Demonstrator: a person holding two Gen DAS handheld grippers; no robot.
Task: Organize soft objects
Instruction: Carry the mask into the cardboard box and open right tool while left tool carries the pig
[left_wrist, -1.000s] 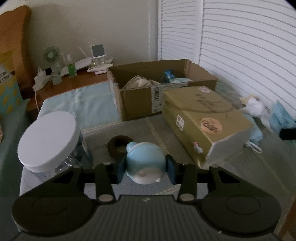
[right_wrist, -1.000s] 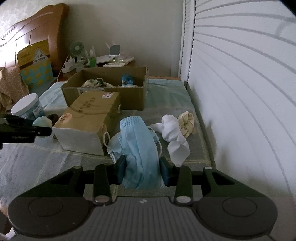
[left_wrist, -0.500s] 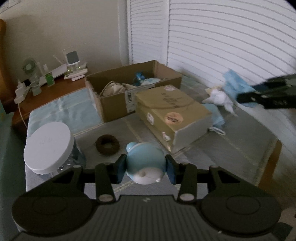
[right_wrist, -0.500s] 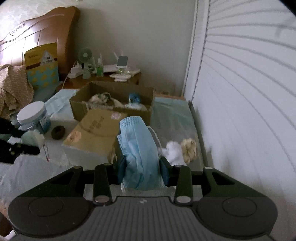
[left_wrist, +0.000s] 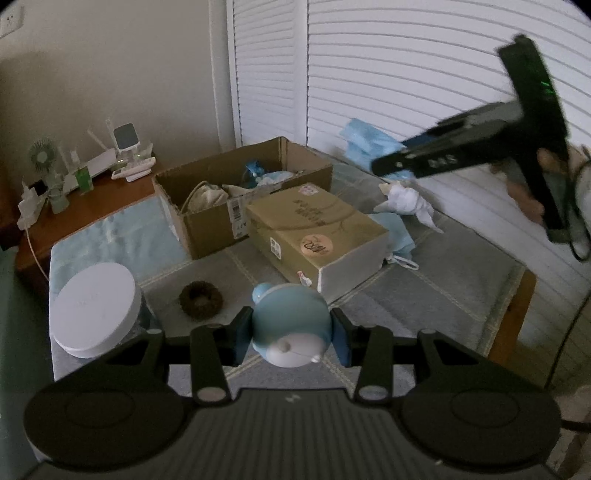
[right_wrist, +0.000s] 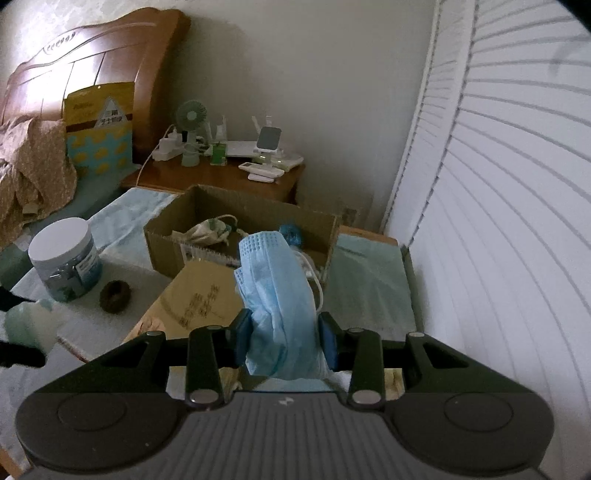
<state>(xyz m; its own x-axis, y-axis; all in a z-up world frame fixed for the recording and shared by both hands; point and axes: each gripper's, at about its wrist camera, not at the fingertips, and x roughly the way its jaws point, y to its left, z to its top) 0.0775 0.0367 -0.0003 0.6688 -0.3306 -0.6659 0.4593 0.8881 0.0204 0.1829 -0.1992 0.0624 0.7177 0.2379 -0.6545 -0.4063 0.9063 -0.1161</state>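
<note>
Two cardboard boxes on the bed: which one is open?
The farther cardboard box, nearer the nightstand: its top is open, with soft items inside. The nearer labelled box is closed.

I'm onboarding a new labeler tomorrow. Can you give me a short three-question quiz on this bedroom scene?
1. What does the left gripper hold?
2. True or false: the right gripper is empty.
3. Which lies on the mat beside the white-lidded plastic jar: A) dark brown ring-shaped scrunchie, B) spoon?

Key:
1. A round light-blue and white plush toy.
2. False; its jaws clamp a pale blue pleated face mask.
3. A.
</note>
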